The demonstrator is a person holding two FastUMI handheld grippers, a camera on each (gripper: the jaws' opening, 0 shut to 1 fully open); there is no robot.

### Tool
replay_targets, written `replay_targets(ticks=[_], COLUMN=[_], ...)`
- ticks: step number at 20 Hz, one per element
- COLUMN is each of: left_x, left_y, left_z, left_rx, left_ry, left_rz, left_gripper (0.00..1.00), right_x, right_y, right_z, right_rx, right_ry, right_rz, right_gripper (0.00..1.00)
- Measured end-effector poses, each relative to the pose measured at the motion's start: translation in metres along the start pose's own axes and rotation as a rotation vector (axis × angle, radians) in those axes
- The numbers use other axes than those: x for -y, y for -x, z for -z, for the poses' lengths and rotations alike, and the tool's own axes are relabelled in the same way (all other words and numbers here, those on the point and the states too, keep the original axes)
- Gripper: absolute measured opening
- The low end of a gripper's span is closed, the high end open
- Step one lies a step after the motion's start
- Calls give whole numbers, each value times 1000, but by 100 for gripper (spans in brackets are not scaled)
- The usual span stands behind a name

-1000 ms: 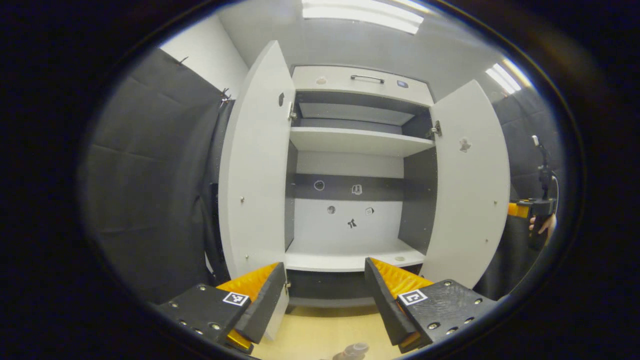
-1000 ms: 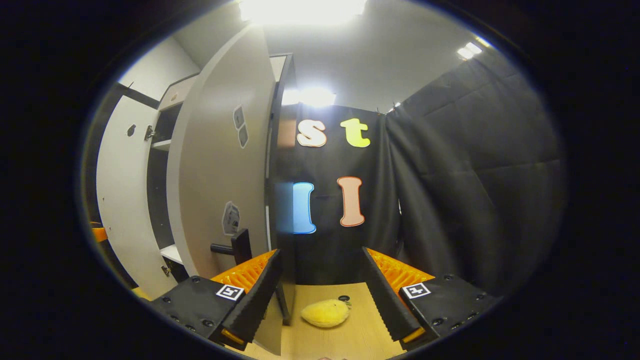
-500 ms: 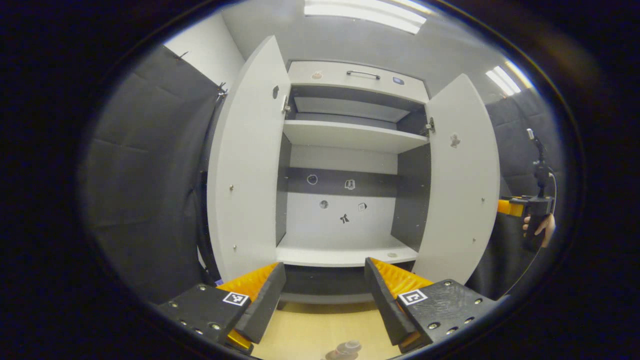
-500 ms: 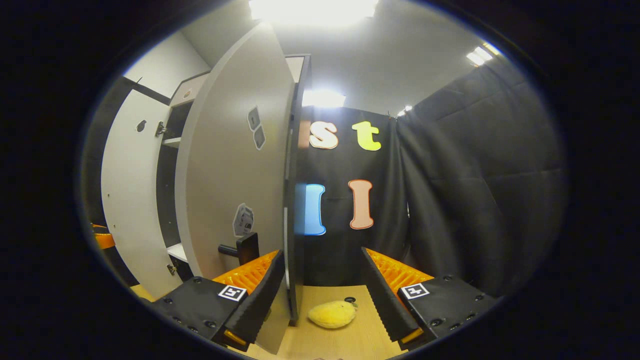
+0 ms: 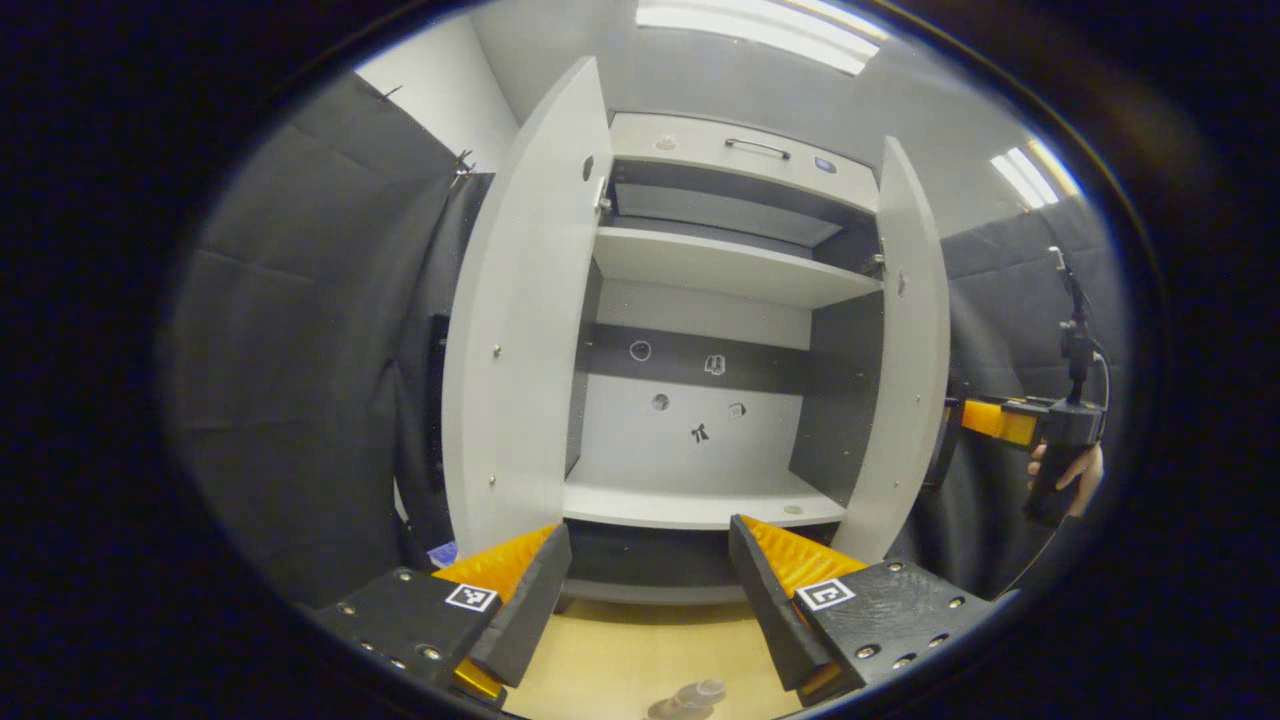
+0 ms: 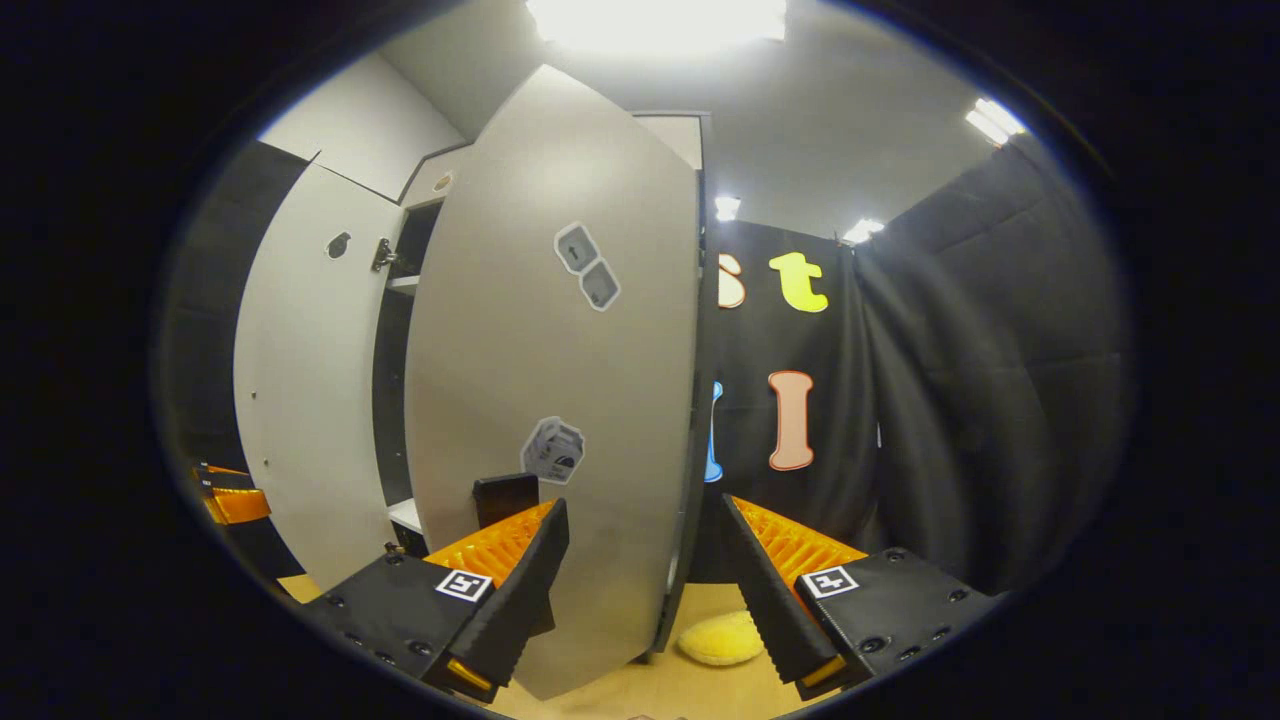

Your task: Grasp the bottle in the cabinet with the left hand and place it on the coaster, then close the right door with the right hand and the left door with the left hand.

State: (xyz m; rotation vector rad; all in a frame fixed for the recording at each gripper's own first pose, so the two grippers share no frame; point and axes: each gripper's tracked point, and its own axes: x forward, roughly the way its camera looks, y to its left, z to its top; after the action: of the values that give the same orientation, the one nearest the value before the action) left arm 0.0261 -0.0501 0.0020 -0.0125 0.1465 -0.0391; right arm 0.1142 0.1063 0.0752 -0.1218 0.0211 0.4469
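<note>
The cabinet (image 5: 700, 270) stands ahead with its shelves bare. Its left door (image 5: 520, 320) is wide open. Its right door (image 5: 905, 350) is partly swung in and shows nearly edge-on in the left gripper view. My left gripper (image 5: 650, 590) is open and holds nothing, low before the cabinet. The top of the bottle (image 5: 690, 697) peeks in below it on the wooden table. My right gripper (image 6: 645, 580) is open at the right door's (image 6: 560, 400) outer face, with the door's free edge between its fingers and the dark handle (image 6: 505, 497) just above the left finger. It also appears as the right gripper (image 5: 1000, 420), held by a hand.
A yellow plush object (image 6: 720, 640) lies on the table (image 6: 620, 690) behind the right door. Black cloth walls (image 5: 300, 350) close in both sides. The left gripper (image 6: 230, 500) shows at the far left of the right gripper view, beside the open left door (image 6: 300, 400).
The right door has swung inward toward the cabinet, and my right gripper has followed it around. The left gripper has shifted only slightly and stays open.
</note>
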Motion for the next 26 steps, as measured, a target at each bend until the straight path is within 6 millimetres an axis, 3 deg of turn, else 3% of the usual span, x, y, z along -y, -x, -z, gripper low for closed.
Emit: replay_targets(ticks=[3,7,10,11,12,13,15,16,17,21,24,26], left_x=[-24,-62,-102,-118,-135,-153,-188,-204,-216,-257,-274,-274], left_y=[4,18,32,36,39,43,49,47,43,22,-12,-40], left_z=[1,4,7,8,8,6,0,-4,-7,-43,-56,-57], left_rx=[-3,3,18,23,28,31,43,42,36,87,96,83], left_ry=[8,19,23,17,5,-11,-45,-54,-56,-88,-134,-146], left_rz=[-35,-80,-121,-143,-168,-195,-253,-275,-285,-293,-238,-171], left_gripper=[92,92,92,87,87,87,92,87,92,92,92,92], right_x=[-39,-61,-68,-69,-69,-70,-71,-72,-72,-68,-66,-63], right_y=[-8,-8,-6,-3,-1,2,6,8,9,13,20,25], right_z=[-9,-10,5,12,18,24,35,39,44,59,67,71], right_rx=[39,67,38,30,20,8,-15,-26,-35,-69,-88,-96], right_ry=[-23,-31,-40,-39,-38,-41,-61,-73,-84,-96,-94,-90], right_rz=[-61,-68,-61,-53,-44,-37,-28,-21,-15,23,45,62], right_gripper=[92,96,96,96,92,96,96,96,96,96,96,96])
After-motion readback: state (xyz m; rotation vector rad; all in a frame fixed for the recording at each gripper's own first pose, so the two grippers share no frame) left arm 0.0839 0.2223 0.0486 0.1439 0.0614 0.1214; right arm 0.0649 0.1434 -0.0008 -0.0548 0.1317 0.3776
